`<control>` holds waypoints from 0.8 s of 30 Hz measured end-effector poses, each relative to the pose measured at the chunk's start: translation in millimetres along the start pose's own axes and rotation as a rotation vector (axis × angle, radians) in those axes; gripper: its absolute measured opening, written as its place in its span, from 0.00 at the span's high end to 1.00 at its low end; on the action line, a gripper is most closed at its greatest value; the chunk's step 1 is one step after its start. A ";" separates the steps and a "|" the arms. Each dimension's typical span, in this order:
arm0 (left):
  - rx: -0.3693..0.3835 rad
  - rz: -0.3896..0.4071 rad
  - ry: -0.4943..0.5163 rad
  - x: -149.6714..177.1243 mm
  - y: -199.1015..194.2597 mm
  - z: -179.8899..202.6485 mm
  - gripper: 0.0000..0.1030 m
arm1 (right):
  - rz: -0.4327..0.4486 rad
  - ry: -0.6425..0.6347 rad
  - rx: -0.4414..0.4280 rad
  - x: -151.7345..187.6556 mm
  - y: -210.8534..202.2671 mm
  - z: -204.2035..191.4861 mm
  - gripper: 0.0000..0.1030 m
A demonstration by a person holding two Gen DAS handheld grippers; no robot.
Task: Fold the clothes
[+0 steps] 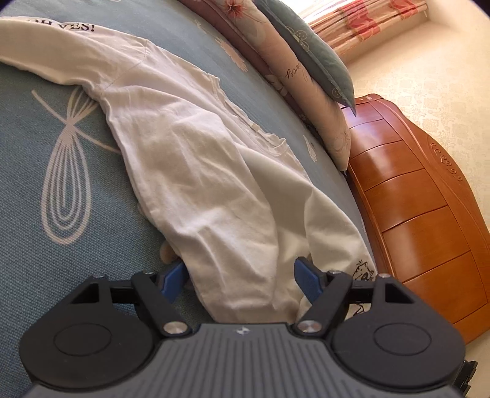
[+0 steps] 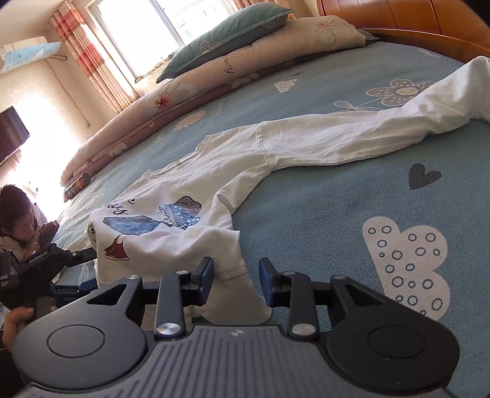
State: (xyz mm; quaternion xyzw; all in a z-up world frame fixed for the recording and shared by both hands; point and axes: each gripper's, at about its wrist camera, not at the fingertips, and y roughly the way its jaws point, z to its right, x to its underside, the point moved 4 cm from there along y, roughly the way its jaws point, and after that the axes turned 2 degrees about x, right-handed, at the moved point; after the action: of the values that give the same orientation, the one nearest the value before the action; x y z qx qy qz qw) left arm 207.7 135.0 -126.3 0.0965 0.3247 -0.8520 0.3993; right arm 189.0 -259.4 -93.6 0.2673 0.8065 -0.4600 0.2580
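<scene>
Spread across the blue patterned bed: white long-sleeved shirt, one sleeve stretched toward the wooden headboard. Left of the shirt, sunlit window with striped curtain; beyond it, rolled floral quilt topped by a teal pillow. Left gripper jaws wide apart astride the shirt's near fold, right gripper jaws parted around the hem, pressing nothing.
</scene>
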 end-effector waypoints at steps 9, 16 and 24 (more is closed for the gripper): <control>0.097 0.010 -0.008 6.9 5.7 3.5 0.29 | -0.027 0.028 0.010 2.6 15.0 9.0 0.59; 0.129 0.063 -0.010 10.9 8.0 9.4 0.50 | -0.033 0.042 0.018 3.4 17.0 10.2 0.57; 0.130 0.123 0.020 -0.7 -29.0 24.7 0.92 | 0.005 0.022 0.033 -1.9 -2.9 9.8 0.52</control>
State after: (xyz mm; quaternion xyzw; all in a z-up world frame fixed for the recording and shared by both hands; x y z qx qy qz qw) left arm 189.0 133.5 -93.2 0.1506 0.2663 -0.8442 0.4403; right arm 190.2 -269.6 -94.9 0.2786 0.8010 -0.4695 0.2457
